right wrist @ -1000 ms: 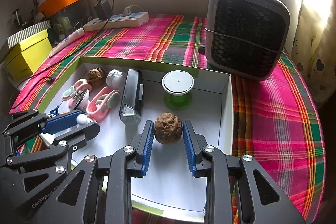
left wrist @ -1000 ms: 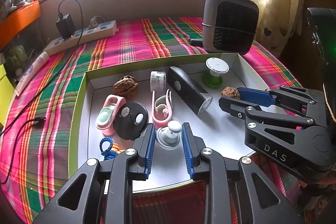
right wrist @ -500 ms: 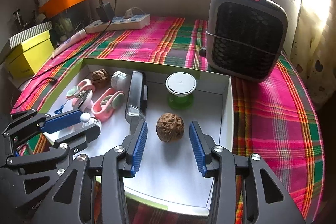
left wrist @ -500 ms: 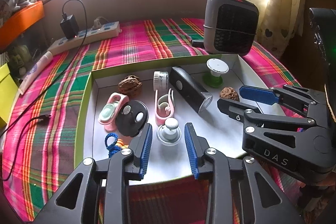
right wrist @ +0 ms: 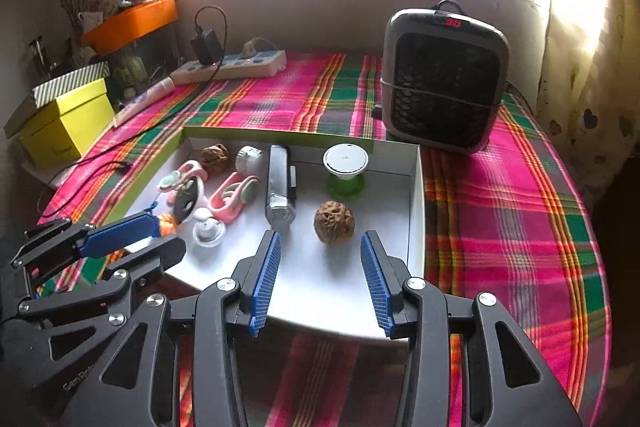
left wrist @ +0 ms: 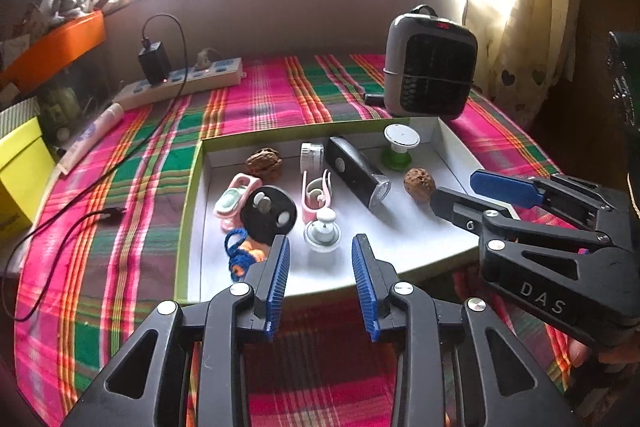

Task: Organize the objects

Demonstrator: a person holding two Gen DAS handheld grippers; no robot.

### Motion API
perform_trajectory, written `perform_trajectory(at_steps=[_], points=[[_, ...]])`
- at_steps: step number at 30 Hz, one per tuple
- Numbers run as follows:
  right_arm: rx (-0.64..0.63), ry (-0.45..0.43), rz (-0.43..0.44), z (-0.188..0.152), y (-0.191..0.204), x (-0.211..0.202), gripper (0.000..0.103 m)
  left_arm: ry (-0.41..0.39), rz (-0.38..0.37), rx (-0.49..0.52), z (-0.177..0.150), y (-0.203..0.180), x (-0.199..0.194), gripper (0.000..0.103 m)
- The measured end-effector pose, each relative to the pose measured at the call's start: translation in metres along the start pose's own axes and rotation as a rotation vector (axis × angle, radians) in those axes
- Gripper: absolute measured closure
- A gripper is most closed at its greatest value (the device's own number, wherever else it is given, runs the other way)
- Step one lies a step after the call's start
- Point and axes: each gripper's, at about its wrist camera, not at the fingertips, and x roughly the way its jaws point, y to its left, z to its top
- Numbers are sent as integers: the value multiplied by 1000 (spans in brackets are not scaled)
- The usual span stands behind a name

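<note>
Blue ribbed pads lined my left gripper, whose jaws stood apart with nothing between them; just ahead of its tips sat the white knob on the floor of the white tray. My right gripper was likewise spread and empty, and the walnut lay just beyond its tips, untouched. Past the knob from my left tool lay a black disc, two pink clips, a blue and orange cord, a black flashlight, a small white jar and a second walnut near the far wall. Only the left camera showed the right gripper from its side, near the tray's right edge; only the right camera showed the red digits on the grey heater and the striped lid on the yellow box. A green spool stood beyond the walnut. Plaid cloth spread under everything, with a power strip well beyond.
</note>
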Motion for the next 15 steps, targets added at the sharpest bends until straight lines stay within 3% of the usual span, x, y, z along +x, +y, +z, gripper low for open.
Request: perform_trajectory(at_steps=[15], points=[[4, -24, -9, -28, 22, -33, 60, -22, 88, -28, -37, 10, -34, 72]])
